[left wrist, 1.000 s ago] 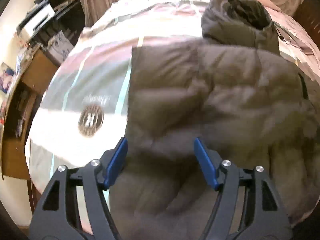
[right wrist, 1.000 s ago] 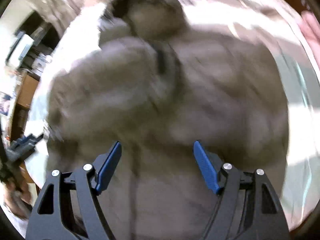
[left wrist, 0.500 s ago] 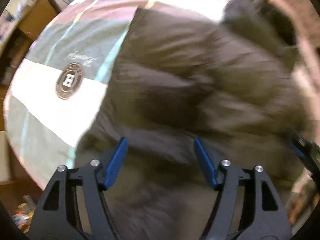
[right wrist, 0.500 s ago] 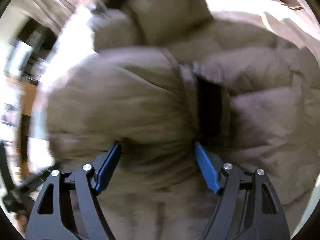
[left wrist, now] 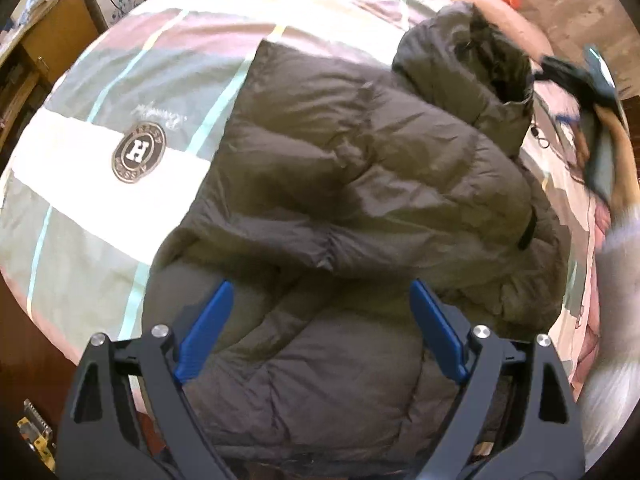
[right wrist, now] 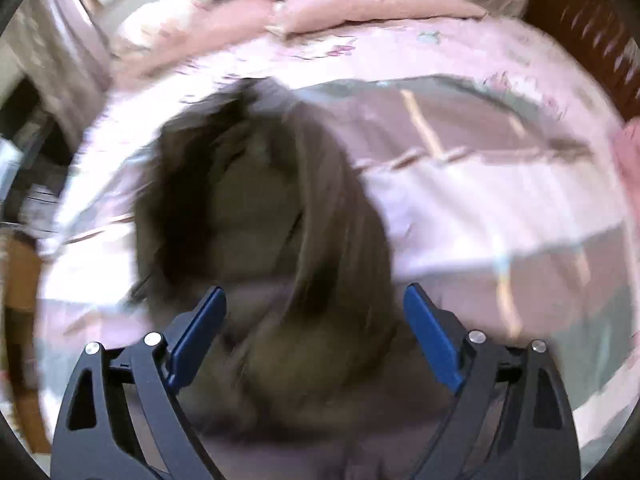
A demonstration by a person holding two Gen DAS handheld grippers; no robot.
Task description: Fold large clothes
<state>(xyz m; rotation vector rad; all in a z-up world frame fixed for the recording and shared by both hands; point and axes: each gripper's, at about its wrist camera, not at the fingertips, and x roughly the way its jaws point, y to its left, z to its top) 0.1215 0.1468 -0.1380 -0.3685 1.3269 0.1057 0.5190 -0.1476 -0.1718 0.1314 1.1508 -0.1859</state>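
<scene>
Left: jacket [left wrist: 360,184] edge, bare bedspread [left wrist: 100,152] beside.

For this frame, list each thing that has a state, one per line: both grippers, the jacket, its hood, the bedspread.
Left gripper: open, holding nothing, over the jacket.
Right gripper: open, holding nothing, by the hood.
Jacket: lying on the bed, sleeve folded across the body.
Hood: not folded in, opening up.
Bedspread: spread flat under the jacket.
</scene>
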